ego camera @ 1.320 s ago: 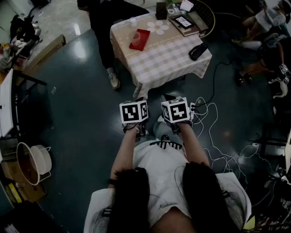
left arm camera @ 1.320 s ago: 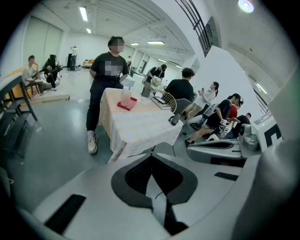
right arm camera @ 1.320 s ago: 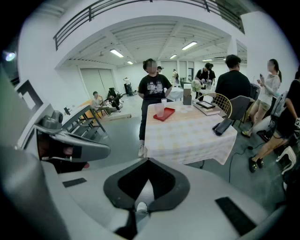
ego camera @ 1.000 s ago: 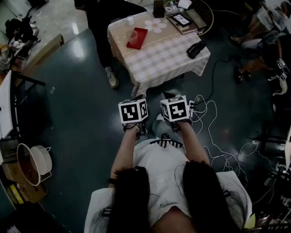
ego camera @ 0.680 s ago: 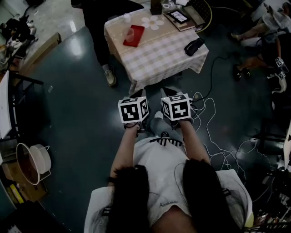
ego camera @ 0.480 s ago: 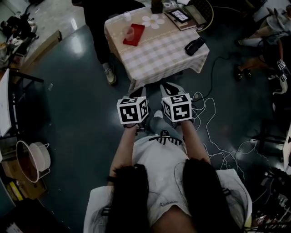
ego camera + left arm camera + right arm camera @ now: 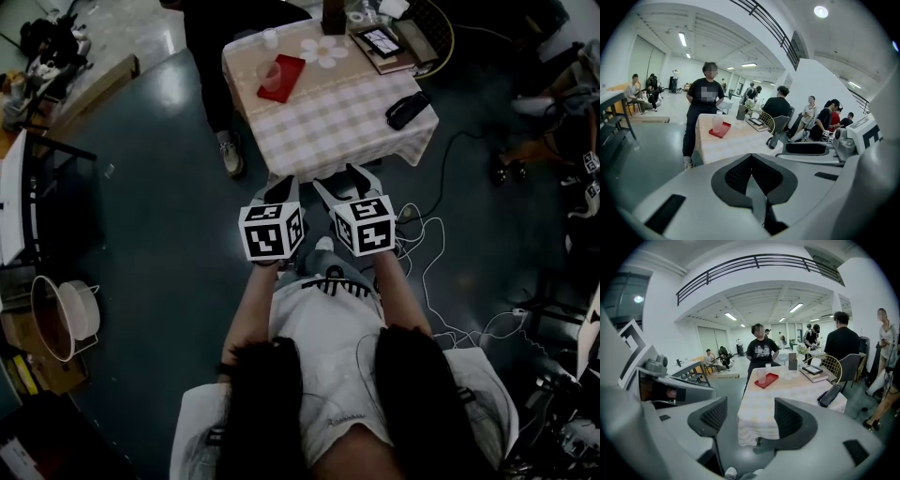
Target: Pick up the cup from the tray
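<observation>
Cup on red tray, checked table; person standing alongside.

Glossy dark floor, checked-cloth table, white walls, ceiling strip lights, balcony railing

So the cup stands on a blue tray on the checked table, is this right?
No, the tray is red, not blue; the right gripper view shows it clearly. The cup does stand on it, on the checked table.
</observation>
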{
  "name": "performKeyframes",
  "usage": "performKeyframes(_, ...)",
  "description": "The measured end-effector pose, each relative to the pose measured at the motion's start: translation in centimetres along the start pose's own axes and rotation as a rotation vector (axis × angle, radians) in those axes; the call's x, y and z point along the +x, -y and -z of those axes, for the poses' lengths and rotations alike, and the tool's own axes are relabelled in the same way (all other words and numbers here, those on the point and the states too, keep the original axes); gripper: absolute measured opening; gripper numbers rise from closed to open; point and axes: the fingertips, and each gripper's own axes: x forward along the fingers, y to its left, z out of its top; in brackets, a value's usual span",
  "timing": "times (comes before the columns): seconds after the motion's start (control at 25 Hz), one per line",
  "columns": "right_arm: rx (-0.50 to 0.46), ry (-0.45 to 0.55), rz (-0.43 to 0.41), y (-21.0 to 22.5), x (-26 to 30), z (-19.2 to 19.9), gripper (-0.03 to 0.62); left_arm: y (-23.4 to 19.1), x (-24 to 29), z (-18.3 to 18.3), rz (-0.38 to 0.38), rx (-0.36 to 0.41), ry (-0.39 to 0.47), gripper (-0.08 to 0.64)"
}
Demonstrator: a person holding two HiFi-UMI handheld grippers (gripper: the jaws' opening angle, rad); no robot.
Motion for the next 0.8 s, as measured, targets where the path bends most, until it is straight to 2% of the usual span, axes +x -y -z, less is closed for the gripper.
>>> performKeyframes(0.48,-0.093,0.022,-0.095,3.5,3.0,-3.6,0.345,0.1,3.9,-2.6,-0.094,-0.058,0.033,0.004)
performKeyframes(0.8,-0.1,0.034,-0.137,4.1,5.2,-5.5,0.359,-1.9,4.5,-3.8,-0.155,-0.075,0.046,0.003)
